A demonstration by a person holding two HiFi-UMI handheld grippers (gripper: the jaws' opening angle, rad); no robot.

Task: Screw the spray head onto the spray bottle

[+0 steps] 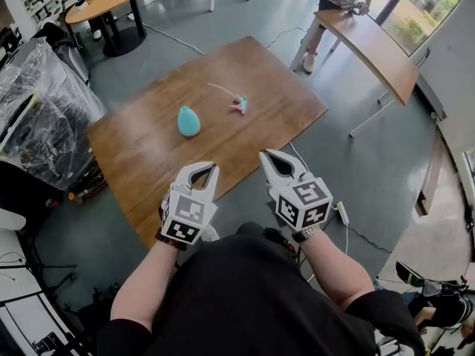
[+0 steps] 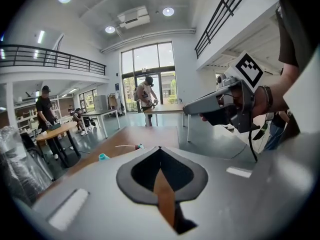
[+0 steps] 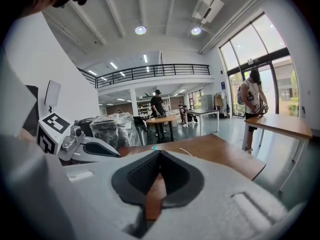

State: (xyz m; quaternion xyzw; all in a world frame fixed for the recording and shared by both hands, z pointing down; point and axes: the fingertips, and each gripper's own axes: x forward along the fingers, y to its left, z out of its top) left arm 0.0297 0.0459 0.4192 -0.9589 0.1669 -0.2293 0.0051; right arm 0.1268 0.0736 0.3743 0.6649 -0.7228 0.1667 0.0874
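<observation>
Your left gripper [image 1: 212, 169] and right gripper [image 1: 266, 156] are matt pale plastic, with dark ribbed pads [image 3: 140, 176]. Ahead of them, the table [image 1: 148, 147] is smooth brown wood with a soft sheen. It carries a smooth teal plastic bottle [image 1: 188, 121] and a plastic spray head [image 1: 239, 105]. Left of your left gripper, crinkled clear plastic sheeting [image 1: 44, 102] glints above a glossy grey floor [image 1: 371, 169].

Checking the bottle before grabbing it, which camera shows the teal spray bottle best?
The head view: the whole spray bottle shows on the table. The left gripper view catches a small glimpse; the right gripper view only a teal speck.
</observation>
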